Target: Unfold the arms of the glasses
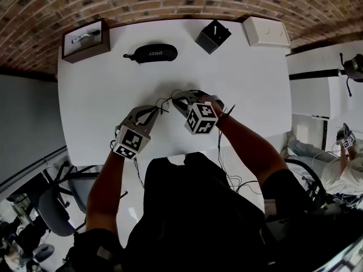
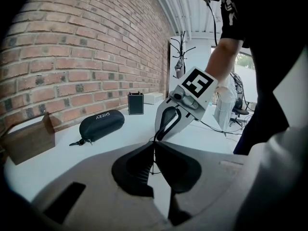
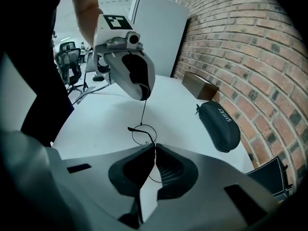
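My tally: 2 hand-held grippers (image 1: 160, 109) (image 1: 177, 99); 1 pair of glasses (image 3: 138, 129); 1 black zip case (image 1: 152, 53); 1 wooden box (image 1: 85, 41); 1 black box (image 1: 212, 36); 1 white box (image 1: 266, 32); 1 worktop (image 1: 244, 84).

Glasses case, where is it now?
Head view: the glasses case lies on the table, back left, between the wooden box and the black box.

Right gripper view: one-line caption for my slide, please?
Right tongs and left tongs each pinch the wire-rimmed glasses over the white table, SHERY case alongside.
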Demonstrator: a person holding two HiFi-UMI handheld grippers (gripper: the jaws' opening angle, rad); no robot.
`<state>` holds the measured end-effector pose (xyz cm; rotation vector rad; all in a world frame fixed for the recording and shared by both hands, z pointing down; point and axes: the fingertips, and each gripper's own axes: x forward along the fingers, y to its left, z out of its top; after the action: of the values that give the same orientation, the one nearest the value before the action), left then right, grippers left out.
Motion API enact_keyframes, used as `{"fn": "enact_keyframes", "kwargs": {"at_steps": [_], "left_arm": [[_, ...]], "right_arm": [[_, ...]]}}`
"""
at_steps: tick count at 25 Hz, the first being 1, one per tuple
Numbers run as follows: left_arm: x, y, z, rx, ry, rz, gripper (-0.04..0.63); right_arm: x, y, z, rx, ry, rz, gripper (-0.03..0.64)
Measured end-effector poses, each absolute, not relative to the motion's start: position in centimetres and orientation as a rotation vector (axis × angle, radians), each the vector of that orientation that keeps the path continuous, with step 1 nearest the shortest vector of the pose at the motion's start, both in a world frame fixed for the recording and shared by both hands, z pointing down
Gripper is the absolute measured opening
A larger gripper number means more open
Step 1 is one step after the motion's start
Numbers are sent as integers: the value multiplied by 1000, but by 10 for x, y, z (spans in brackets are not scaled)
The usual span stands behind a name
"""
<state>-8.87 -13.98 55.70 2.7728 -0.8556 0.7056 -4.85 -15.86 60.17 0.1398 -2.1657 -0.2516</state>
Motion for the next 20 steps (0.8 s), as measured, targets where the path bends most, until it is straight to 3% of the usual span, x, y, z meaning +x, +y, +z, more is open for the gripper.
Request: {"fn": "enact_keyframes", "kwargs": {"at_steps": [5,10,20], "left_arm": [[-90,-139,557,2747,-856,663,20],[-95,-140,556,2733,-859,631,18],[-94,-137,556,2725,-860,618,18]], "right_arm": [[-69,-132,601,34,-2175,-284,16],[-84,-113,610,-28,-2152,-389,118],[-95,-103,628,-131,-2030,-638,132]]}}
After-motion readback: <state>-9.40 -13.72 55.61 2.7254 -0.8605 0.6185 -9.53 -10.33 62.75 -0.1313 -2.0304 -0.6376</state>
